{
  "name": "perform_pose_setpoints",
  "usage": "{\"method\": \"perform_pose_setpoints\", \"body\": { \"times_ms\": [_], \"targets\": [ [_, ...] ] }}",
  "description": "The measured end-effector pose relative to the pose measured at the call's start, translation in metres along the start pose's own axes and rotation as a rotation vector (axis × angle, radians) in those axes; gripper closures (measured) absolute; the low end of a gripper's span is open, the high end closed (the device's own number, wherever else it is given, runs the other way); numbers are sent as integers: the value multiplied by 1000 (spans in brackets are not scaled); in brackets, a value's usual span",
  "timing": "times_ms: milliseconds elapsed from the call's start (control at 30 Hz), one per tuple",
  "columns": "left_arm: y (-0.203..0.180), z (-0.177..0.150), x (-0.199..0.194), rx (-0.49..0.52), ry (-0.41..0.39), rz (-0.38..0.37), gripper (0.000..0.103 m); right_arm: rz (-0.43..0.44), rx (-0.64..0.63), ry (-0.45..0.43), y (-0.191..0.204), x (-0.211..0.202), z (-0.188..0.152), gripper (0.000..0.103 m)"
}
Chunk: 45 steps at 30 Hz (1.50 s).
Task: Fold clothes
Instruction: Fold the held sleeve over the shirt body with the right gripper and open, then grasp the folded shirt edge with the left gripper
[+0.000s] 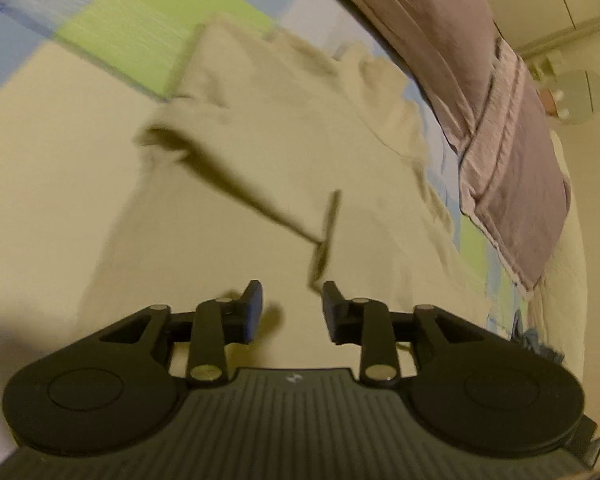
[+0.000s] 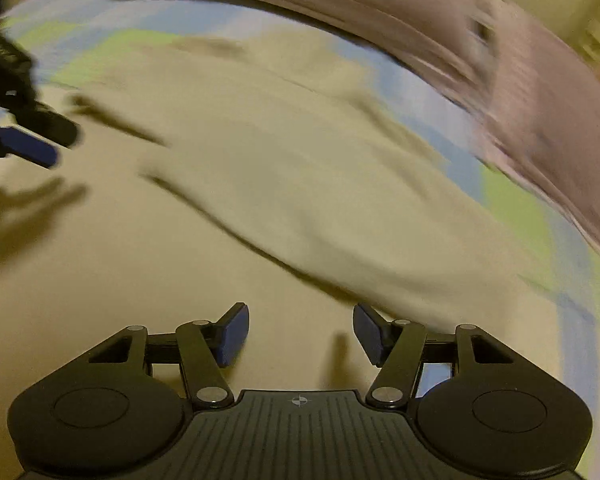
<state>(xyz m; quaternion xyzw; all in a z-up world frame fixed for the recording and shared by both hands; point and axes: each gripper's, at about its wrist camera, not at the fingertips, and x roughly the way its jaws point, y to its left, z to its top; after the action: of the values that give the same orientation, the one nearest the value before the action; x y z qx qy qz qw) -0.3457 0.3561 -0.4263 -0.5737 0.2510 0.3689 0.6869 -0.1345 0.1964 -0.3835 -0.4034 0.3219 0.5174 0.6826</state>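
I have both tongs pointing down over a cream garment (image 1: 284,152) spread on a bed. My left tongs (image 1: 292,312) stand partly open, with a clear gap between the blue-faced pads and nothing gripped; the cloth lies just beneath and ahead of the tips. A dark fold line runs diagonally across the garment ahead of the left tongs, ending just beyond the right-hand pad. Further ahead the cloth bunches into a rumpled edge.

My right tongs (image 2: 300,332) stand wide open and empty, the cream garment lying under them and stretching ahead and to the right. This view is heavily smeared, so I cannot make out fine detail in the cloth. A raised fold of the garment crosses ahead of the tips, its near edge close to the right-hand pad. At the far left of this view I can see the left tongs from the side, over the same cloth.

Beyond the garment lies a checked sheet (image 1: 140,28) in blue and green, and beyond that a mauve pillow (image 1: 512,168).

I can read no writing; only a small round emblem sits on each ribbed body.
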Motion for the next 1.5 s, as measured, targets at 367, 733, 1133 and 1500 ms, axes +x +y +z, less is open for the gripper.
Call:
{"method": "perform_pose_setpoints", "body": {
  "times_ms": [367,733,1133,1500],
  "targets": [
    [-46,30,55,159,26,28,99,-61,1024,77,-173,4,-66,43],
    [-38,77,-72,303,-356,15,100,23,589,-68,-114,3,-21,43],
    [9,80,-95,239,-437,44,100,32,223,-159,-67,75,39,67],
    [64,59,-57,191,-271,220,100,27,389,-78,-87,86,29,72]
  ]
}}
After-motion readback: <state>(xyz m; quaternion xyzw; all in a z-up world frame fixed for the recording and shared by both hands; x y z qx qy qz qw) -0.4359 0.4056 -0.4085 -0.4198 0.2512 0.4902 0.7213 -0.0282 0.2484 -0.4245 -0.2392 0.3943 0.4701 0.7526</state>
